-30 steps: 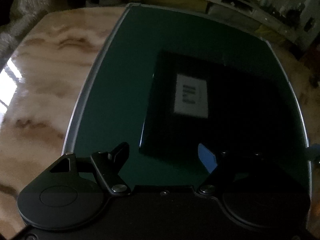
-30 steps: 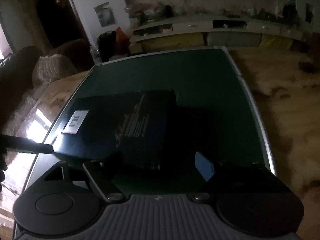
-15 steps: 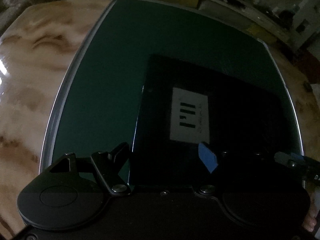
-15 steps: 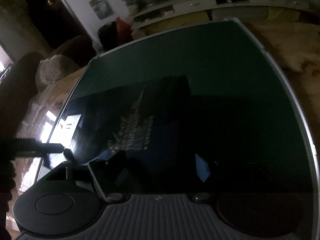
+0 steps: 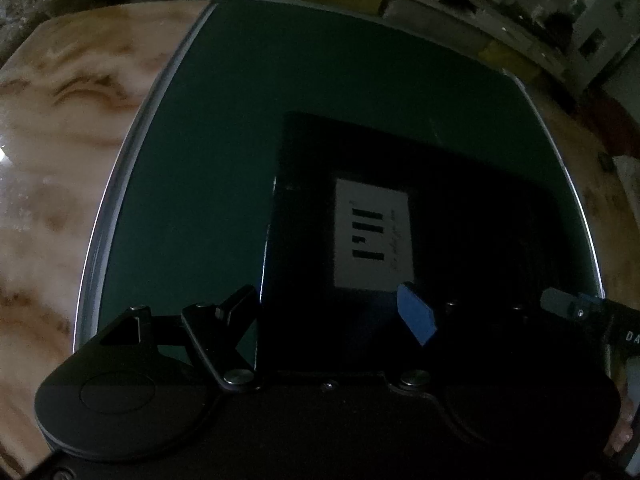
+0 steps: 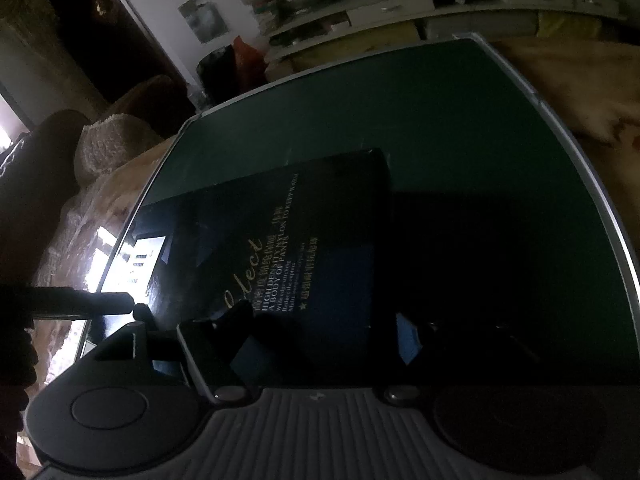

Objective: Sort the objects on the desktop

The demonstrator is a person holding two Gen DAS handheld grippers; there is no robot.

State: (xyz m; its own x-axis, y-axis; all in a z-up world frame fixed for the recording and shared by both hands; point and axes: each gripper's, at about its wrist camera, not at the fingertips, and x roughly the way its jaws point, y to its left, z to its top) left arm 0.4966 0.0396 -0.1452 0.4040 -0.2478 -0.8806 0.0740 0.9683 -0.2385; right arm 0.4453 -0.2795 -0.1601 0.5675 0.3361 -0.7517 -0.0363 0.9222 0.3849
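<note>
A flat black box [image 5: 460, 208] with a white barcode label [image 5: 374, 236] lies on a dark green mat [image 5: 224, 168]. In the right wrist view the same box [image 6: 280, 240] shows gold lettering. My left gripper [image 5: 332, 312] is open, with its fingers either side of the box's near edge. My right gripper [image 6: 324, 332] is open, with its fingers over the box's near edge. The scene is very dark, so contact with the box cannot be told.
The mat has a silver rim [image 5: 104, 208] and rests on a marbled tabletop [image 5: 48, 152]. The right gripper's tip [image 5: 580, 312] shows at the left wrist view's right edge. Shelves [image 6: 440, 4] and a sofa [image 6: 112, 144] stand beyond the table.
Both grippers have moved forward and down toward the box, which now fills more of each view. The box itself has not shifted on the mat.
</note>
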